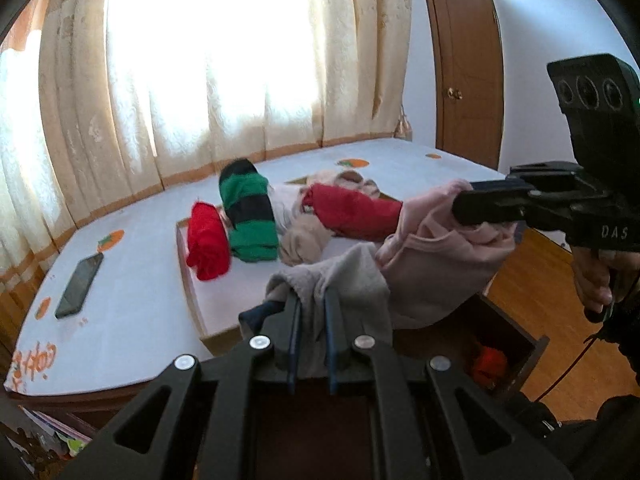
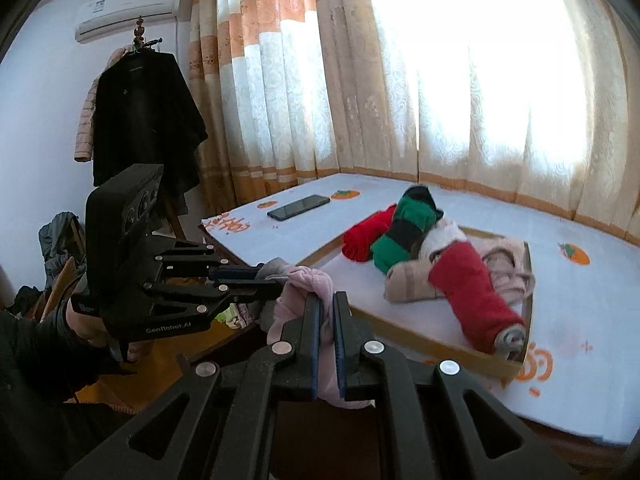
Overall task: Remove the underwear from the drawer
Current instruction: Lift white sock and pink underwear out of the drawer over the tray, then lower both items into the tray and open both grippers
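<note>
My left gripper [image 1: 312,300] is shut on a grey piece of underwear [image 1: 344,280] and holds it in the air above the open wooden drawer [image 1: 528,356]. My right gripper [image 2: 327,300] is shut on a pink piece of underwear [image 2: 304,280], right beside the left one; it shows in the left wrist view [image 1: 460,204] with the pink cloth [image 1: 436,264] hanging from it. Something orange-red [image 1: 490,362] lies inside the drawer. A shallow tray [image 2: 420,344] on the table holds rolled red, green-and-black and beige garments [image 2: 404,232].
The table [image 1: 132,300] has a white cloth with orange prints. A black phone [image 1: 79,282] lies on it at the left. Curtains hang behind. A coat rack with a dark coat [image 2: 144,120] stands at the left. A wooden door [image 1: 468,60] is at the right.
</note>
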`<state>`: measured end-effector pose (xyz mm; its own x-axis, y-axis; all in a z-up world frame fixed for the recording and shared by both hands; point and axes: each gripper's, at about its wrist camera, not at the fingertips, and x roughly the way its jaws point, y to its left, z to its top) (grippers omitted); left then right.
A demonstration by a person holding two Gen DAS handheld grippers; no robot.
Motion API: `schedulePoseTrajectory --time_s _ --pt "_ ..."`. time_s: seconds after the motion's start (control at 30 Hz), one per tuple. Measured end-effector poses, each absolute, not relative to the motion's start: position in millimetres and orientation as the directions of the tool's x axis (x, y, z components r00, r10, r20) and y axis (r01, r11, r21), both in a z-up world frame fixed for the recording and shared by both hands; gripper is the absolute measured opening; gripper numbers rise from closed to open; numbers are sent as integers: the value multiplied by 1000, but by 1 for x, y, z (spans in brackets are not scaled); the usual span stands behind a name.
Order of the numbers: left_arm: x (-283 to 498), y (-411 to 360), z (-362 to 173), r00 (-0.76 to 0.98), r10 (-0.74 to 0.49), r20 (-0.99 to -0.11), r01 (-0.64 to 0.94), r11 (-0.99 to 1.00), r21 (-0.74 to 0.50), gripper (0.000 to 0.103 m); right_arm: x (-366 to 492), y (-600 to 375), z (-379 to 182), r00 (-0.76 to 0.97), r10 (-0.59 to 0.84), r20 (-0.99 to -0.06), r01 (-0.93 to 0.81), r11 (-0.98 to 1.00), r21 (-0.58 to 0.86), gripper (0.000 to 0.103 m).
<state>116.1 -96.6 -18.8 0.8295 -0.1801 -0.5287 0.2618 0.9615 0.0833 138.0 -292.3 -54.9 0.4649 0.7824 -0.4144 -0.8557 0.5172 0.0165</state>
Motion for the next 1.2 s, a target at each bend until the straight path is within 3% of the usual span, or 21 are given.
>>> schedulePoseTrajectory --time_s 0.63,1.2 --pt "181 -69 4 842 -124 -525 199 976 89 8 206 -235 -10 489 759 -430 -847 531 -28 7" --pt "229 -46 -42 777 -91 -623 142 989 32 8 271 -176 -49 512 680 -525 -807 590 -23 8"
